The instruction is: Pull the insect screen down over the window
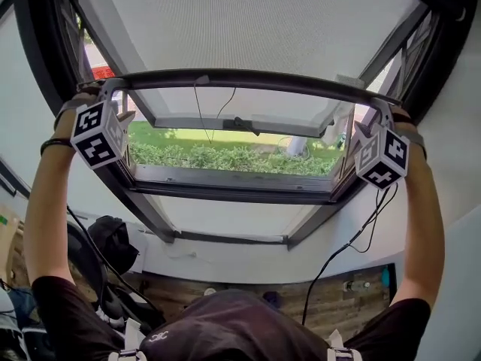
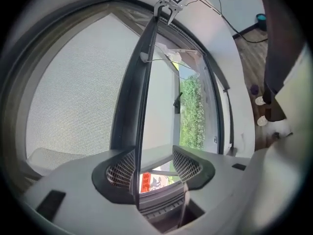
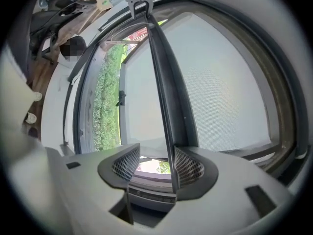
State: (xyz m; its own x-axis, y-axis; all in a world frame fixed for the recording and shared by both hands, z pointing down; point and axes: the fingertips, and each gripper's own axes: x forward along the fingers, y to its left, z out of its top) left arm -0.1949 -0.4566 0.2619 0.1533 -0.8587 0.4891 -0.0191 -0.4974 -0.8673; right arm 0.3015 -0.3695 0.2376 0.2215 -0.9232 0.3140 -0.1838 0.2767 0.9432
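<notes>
Left hand-held gripper (image 2: 154,161) and right hand-held gripper (image 3: 152,163) unclenched, astride screen bar (image 1: 248,78) — pull both down evenly, bar level.

Green hedge (image 1: 225,159) outside; black bag (image 1: 113,241) — perhaps — indoors

Daylight through a dark-framed window in a white-walled room.
The window (image 1: 233,191) opens onto a sunlit lawn (image 1: 173,136) and a green hedge (image 1: 225,158), and the brightest light comes from there. A plain white wall (image 1: 248,262) runs beneath and to both sides of it, meeting a wood-plank floor (image 1: 338,301). A black bag (image 1: 113,241) sits low against the wall at the left.
</notes>
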